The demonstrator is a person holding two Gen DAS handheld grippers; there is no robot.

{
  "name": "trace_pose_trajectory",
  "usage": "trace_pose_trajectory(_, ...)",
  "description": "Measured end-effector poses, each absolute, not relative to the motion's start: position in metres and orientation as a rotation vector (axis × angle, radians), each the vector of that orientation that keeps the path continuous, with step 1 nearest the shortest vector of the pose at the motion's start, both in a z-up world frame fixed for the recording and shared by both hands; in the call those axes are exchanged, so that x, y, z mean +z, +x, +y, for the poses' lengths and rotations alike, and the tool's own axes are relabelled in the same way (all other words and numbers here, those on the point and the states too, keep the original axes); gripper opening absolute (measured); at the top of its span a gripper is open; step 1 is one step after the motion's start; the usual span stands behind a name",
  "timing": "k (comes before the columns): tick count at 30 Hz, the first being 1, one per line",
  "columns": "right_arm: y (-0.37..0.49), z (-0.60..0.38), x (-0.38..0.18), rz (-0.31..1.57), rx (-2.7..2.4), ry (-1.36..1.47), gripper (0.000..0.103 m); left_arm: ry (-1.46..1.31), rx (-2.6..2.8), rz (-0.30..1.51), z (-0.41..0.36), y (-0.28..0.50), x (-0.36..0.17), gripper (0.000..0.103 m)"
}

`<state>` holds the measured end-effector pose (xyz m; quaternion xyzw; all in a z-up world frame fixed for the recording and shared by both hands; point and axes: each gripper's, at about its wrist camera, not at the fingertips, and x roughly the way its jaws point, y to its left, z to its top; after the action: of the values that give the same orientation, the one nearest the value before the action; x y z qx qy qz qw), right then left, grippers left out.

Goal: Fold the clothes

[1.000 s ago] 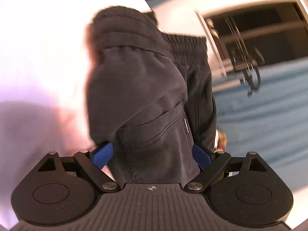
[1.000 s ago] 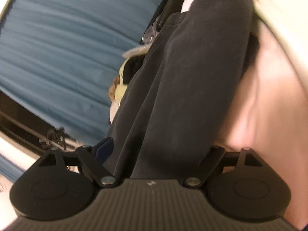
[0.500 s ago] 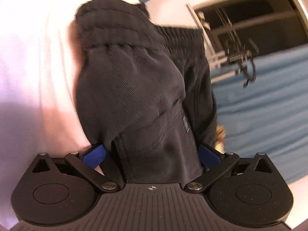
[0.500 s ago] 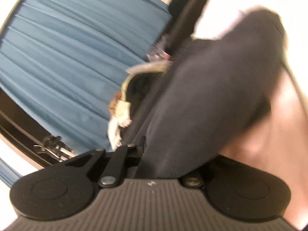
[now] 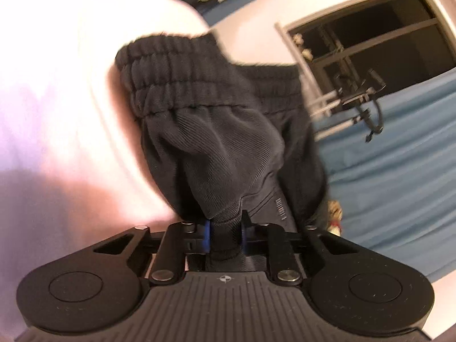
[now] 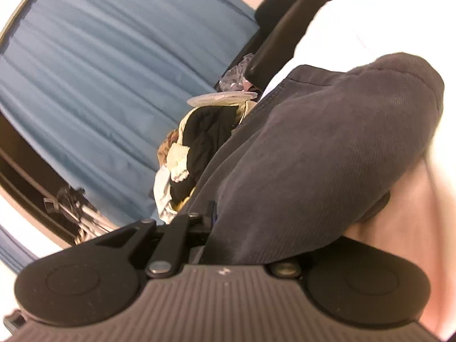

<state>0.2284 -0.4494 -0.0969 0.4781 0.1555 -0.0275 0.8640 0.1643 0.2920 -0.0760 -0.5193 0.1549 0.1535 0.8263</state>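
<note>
A pair of dark trousers (image 5: pixel 216 142) with a ribbed elastic waistband (image 5: pixel 176 65) lies bunched on a white surface (image 5: pixel 57 99). My left gripper (image 5: pixel 225 233) is closing, and its blue pads pinch a fold of the cloth just below the waistband. In the right wrist view the same dark trousers (image 6: pixel 327 148) drape over my right gripper (image 6: pixel 242 236), which is shut on the fabric. Its right finger is hidden under the cloth. The white surface (image 6: pixel 384 20) lies behind and to the right.
A blue curtain (image 6: pixel 99 71) hangs at the left, also seen as a blue curtain (image 5: pixel 399 185) at the right. A dark window (image 5: pixel 370 37) with a metal stand (image 5: pixel 359 97) sits above it. A heap of mixed clothes (image 6: pixel 196 145) and a black seat (image 6: pixel 285 22) lie beyond.
Both grippers stood wide around the trousers a second ago. The right one closed on the cloth first and rose a little. The left one has now closed on a fold near the waistband.
</note>
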Motion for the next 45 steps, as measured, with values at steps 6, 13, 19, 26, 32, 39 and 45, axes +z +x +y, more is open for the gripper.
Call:
trace_pose_trajectory(6, 0.189, -0.454, -0.068, 0.353, -0.060, 1.090, 0.009, -1.106, 0.291, 0.172, 0.279, 0.123, -0.039, 0.016)
trace_pose_trajectory(13, 0.099, -0.481, -0.045, 0.376, -0.118, 1.138, 0.009, -1.118, 0.245, 0.234, 0.276, 0.061, -0.022, 0.017)
trace_pose_trajectory(19, 0.041, -0.506, -0.101, 0.573, -0.230, 1.463, 0.011, -1.063, 0.299, 0.422, 0.279, 0.057, -0.030, 0.026)
trace_pose_trajectory(26, 0.034, -0.502, -0.091, 0.569, -0.265, 1.425, 0.017, -0.845, 0.335, 0.390, 0.238, 0.031, 0.003, 0.073)
trace_pose_trajectory(32, 0.023, -0.517, -0.113, 0.470, -0.368, 1.578, 0.065, -0.574, 0.134, 0.324, 0.159, 0.013, 0.027, 0.082)
trace_pose_trajectory(39, 0.034, -0.535, -0.135, 0.453, -0.389, 1.584, 0.067, -0.400, -0.154, 0.456, 0.060, 0.072, 0.003, 0.082)
trace_pose_trajectory(45, 0.041, -0.545, -0.132, 0.419, -0.346, 1.476, 0.037, -0.151, -0.217, 0.528, 0.004, 0.097, -0.038, 0.082)
